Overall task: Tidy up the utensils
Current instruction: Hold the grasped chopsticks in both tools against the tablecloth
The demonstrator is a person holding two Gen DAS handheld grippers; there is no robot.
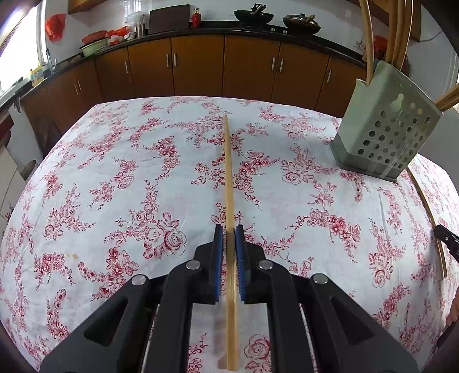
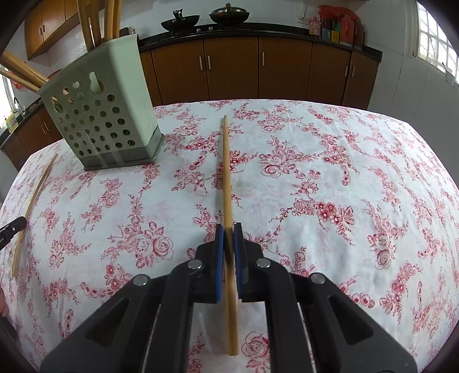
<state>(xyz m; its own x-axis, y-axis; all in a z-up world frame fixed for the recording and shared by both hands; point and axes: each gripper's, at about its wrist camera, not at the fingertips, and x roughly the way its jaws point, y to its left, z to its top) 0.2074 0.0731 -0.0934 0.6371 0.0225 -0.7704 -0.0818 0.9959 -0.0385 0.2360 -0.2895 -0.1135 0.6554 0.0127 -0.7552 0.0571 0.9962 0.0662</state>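
Note:
My left gripper [image 1: 229, 229] is shut on a bamboo chopstick [image 1: 228, 172] that points away over the table. My right gripper [image 2: 229, 228] is shut on a second bamboo chopstick [image 2: 226, 172], also pointing away. A pale green perforated utensil holder [image 1: 384, 126] stands at the right of the left wrist view and at the left of the right wrist view [image 2: 103, 114]; several chopsticks stand in it. Each gripper's chopstick shows in the other view, near the edge [image 1: 427, 212] [image 2: 31, 206].
The table wears a white cloth with red flowers [image 1: 143, 178] [image 2: 330, 178]. Brown kitchen cabinets [image 1: 200, 66] with a dark counter and woks [image 1: 252, 17] run behind the table. The other gripper's tip shows at each view's edge [image 1: 447, 241] [image 2: 11, 228].

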